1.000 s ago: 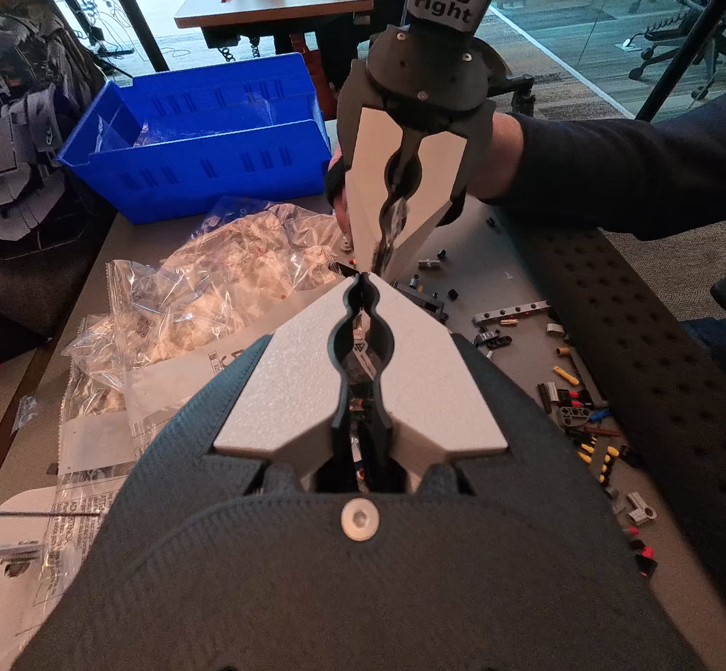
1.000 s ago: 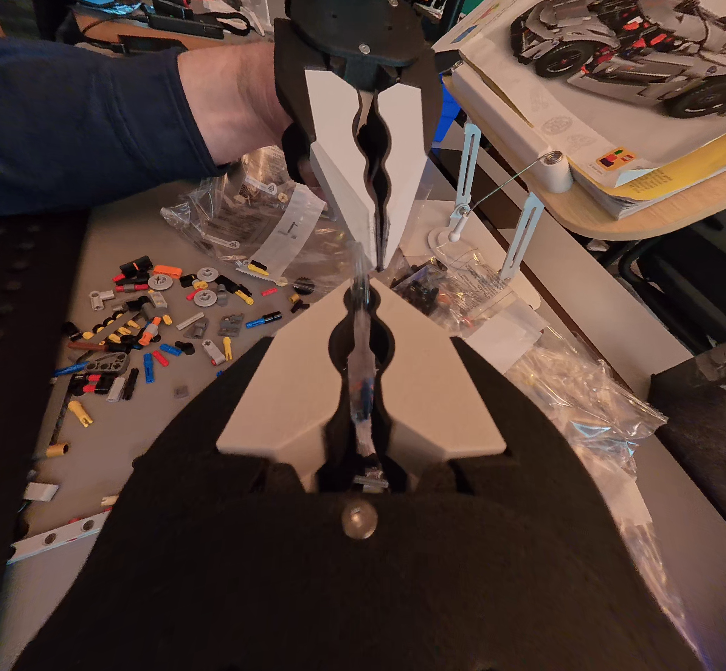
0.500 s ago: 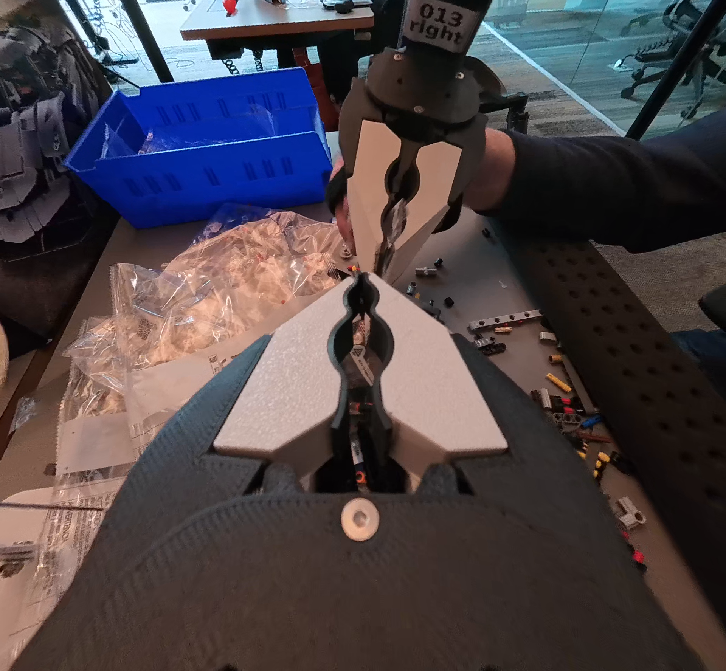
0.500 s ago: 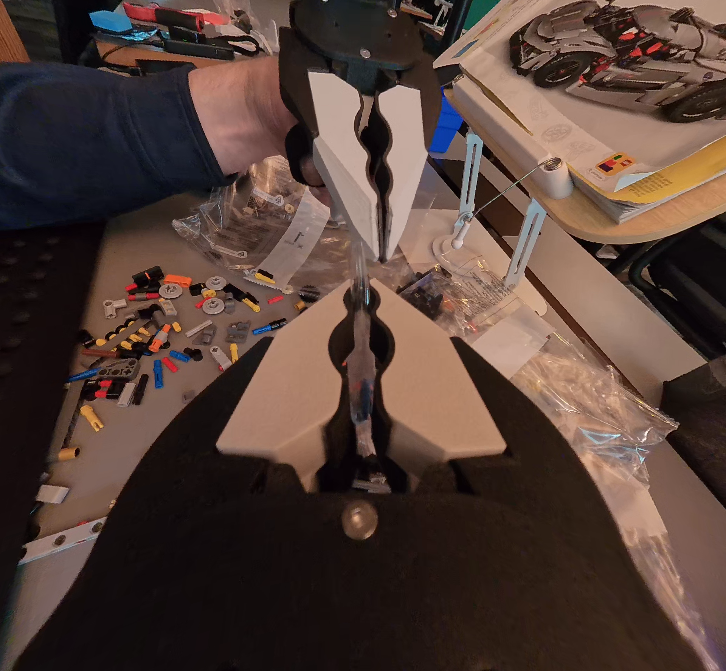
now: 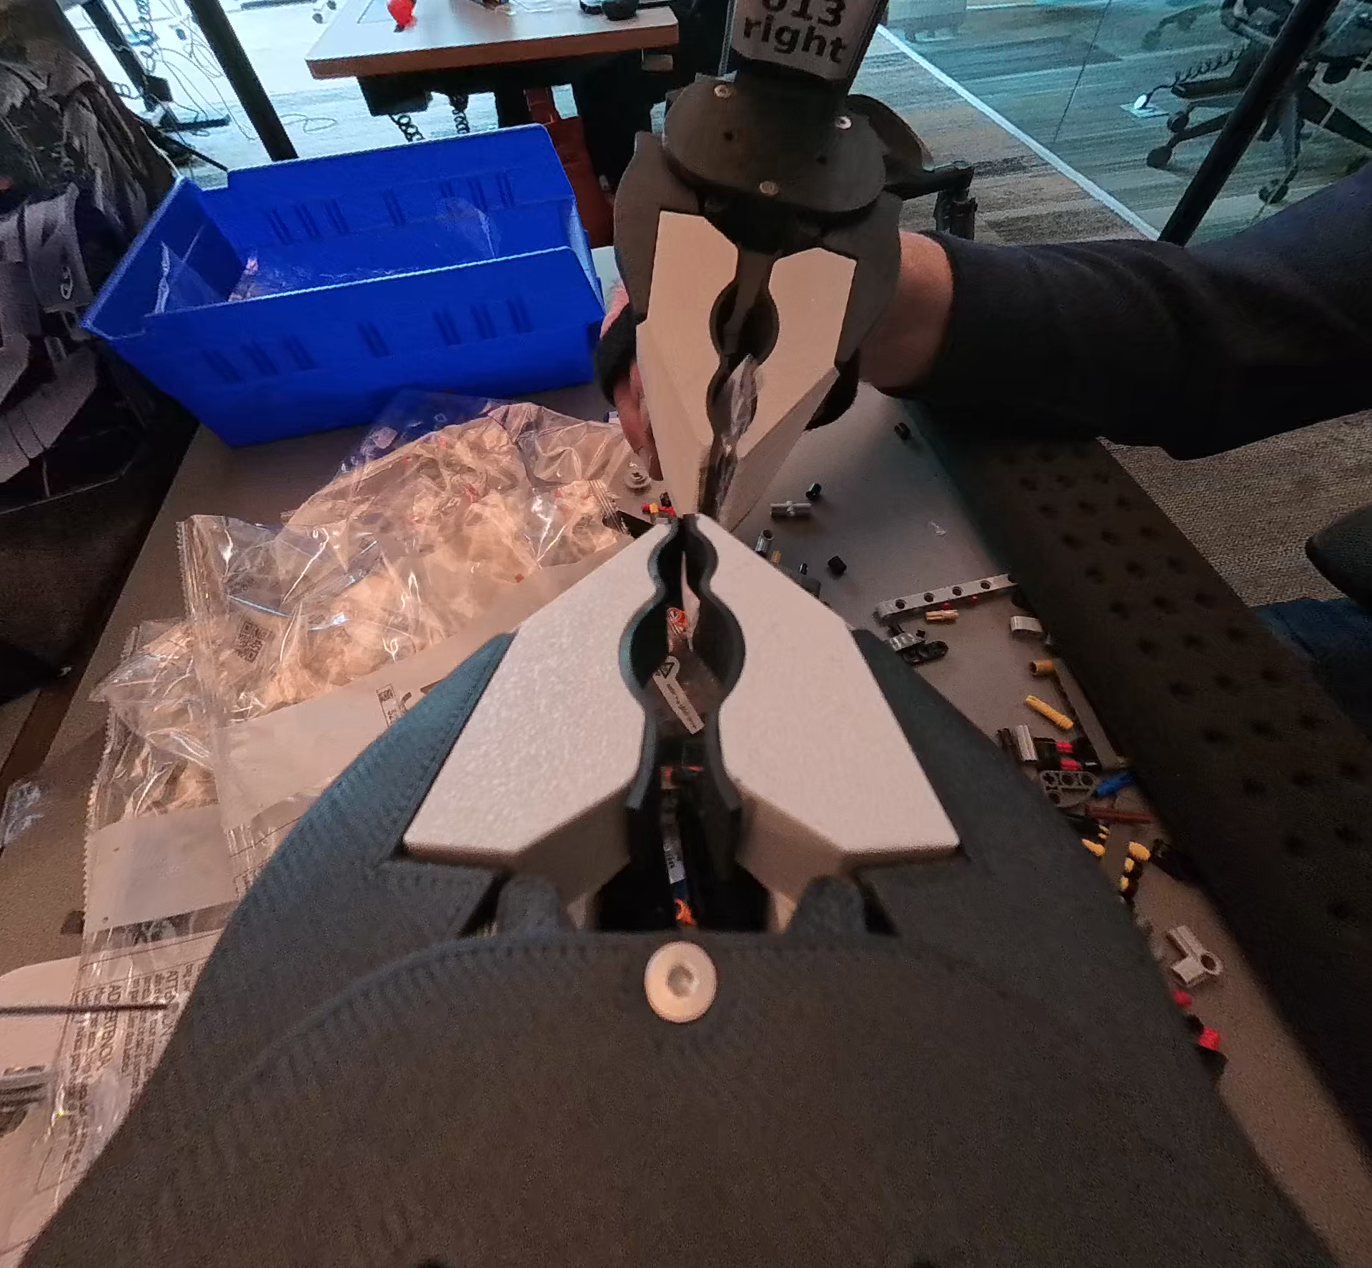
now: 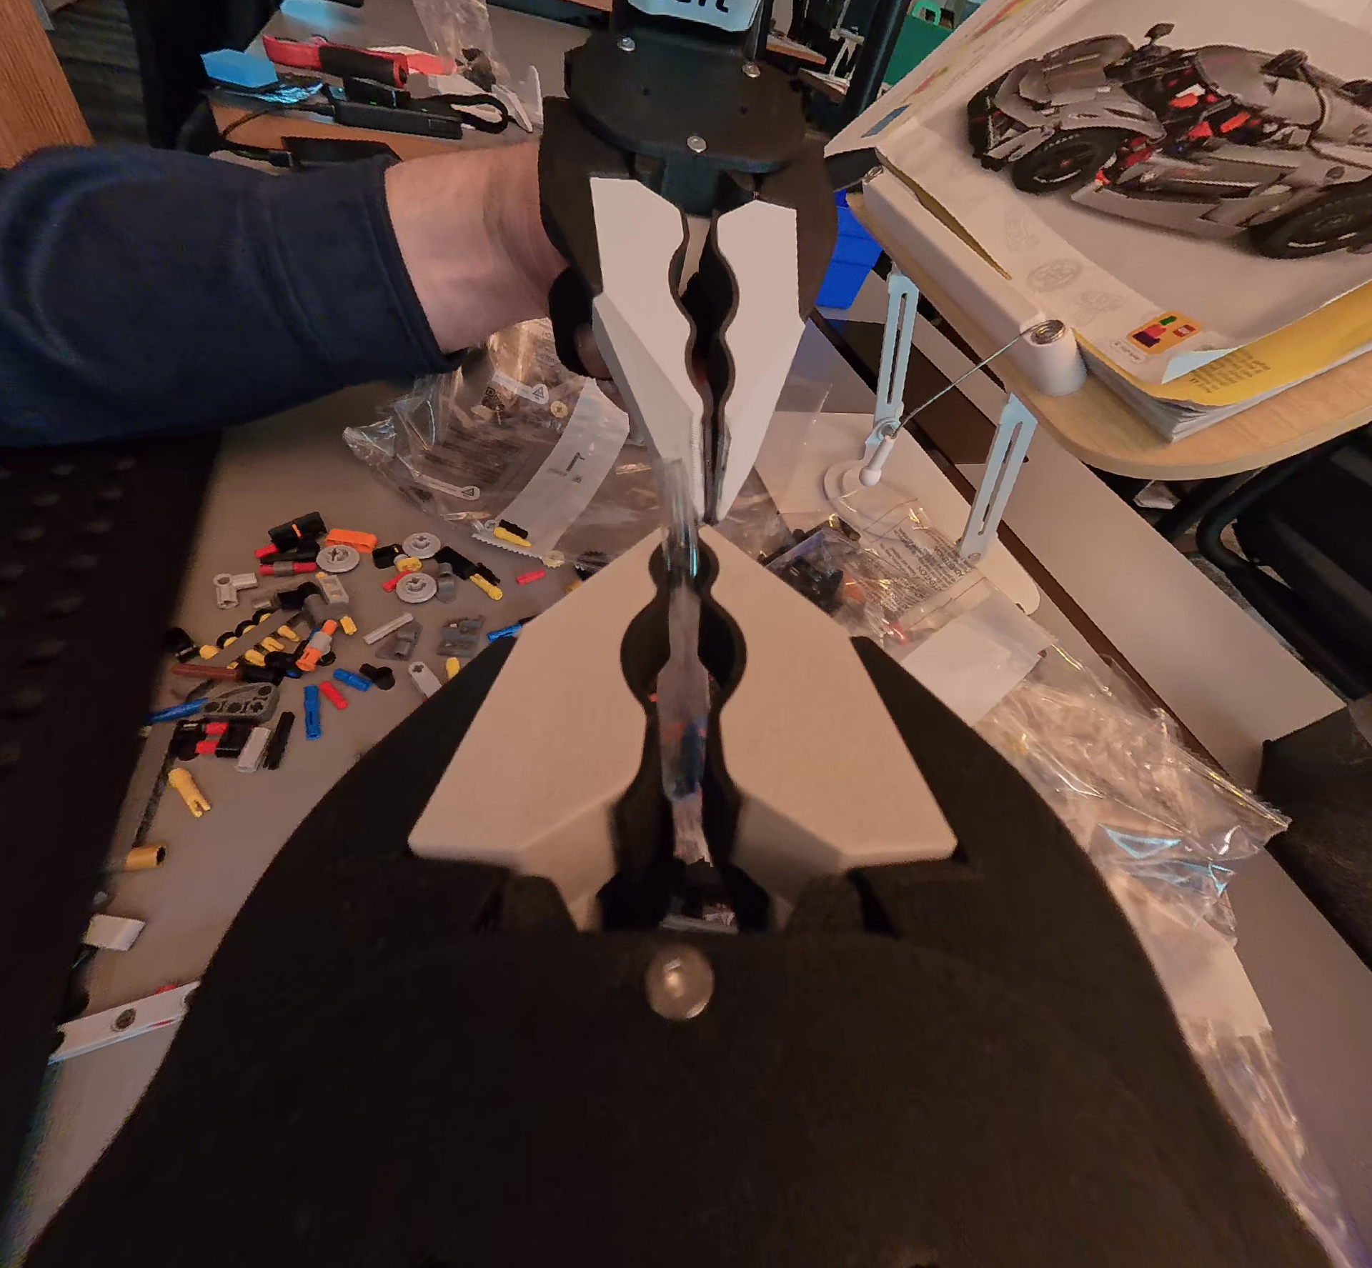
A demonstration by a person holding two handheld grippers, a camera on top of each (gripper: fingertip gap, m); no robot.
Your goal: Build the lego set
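Note:
My left gripper (image 5: 687, 526) and my right gripper (image 6: 687, 536) meet tip to tip above the table. Both are shut on one small clear plastic bag of lego pieces (image 6: 683, 713). The bag is pinched edge-on between the white fingers, with small red, blue and black parts inside it. In the left wrist view the bag (image 5: 679, 683) shows in the gap of my left jaws, and the right gripper (image 5: 704, 503) faces me. In the right wrist view the left gripper (image 6: 709, 512) faces me. Loose lego pieces (image 6: 297, 624) lie on the grey table (image 6: 245, 490) below.
A blue bin (image 5: 356, 334) stands at the table's far end beside larger clear bags (image 5: 371, 564). More loose pieces (image 5: 1062, 765) lie next to a black perforated mat (image 5: 1188, 638). An instruction booklet (image 6: 1188, 156) rests on a white stand (image 6: 995, 483) over more bags (image 6: 1114, 787). Less than 4 cm separates the two grippers' tips.
Both grippers stay shut on the bag and have shifted slightly together above the table. Nothing on the table has moved.

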